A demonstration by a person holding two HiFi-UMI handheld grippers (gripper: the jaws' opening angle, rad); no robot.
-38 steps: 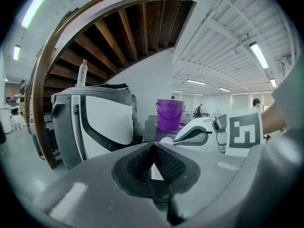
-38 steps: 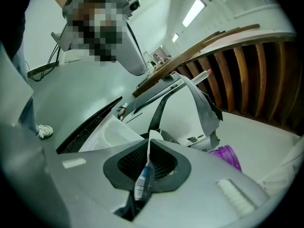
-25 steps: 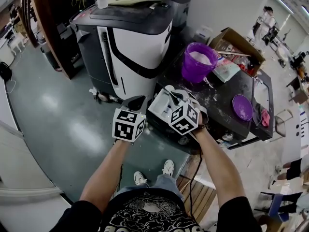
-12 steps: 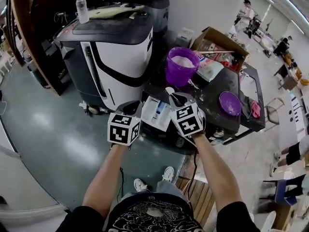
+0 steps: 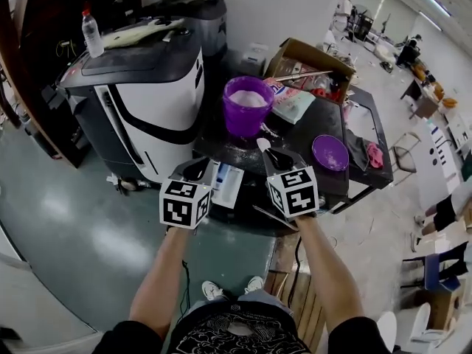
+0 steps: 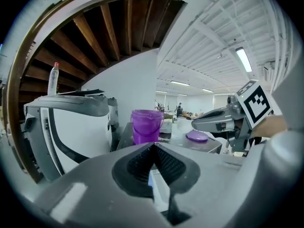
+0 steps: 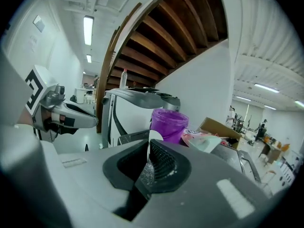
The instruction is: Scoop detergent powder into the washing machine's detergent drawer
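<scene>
White detergent powder (image 5: 248, 98) sits in the purple plastic bucket (image 5: 243, 122) at the desk's (image 5: 304, 135) far-left corner. The white detergent drawer with a blue insert (image 5: 227, 185) pokes out at the near-left edge.

My right hand-held gripper (image 5: 271, 153) pinches the thin handle of a small white plastic scoop (image 5: 259, 144), whose tip is just beside the bucket's base. I can't tell if the scoop is loaded. My left hand-held gripper (image 5: 198, 169) is just beside the drawer with its tips pressed together and nothing I can make out between them.

Risks:
- The handle is held edge-on and powder grains are on the pads, so the scoop could twist under a full load and dump powder on the desk or floor.
- The drawer overhangs the edge, so a knock from either hand-held gripper could shift it.
- The compartment is narrow, so a fast tip would likely spill.

Versus a second ago, the scoop was over the drawer and is now up by the bucket. The left hand-held gripper is beside the drawer as before.
</scene>
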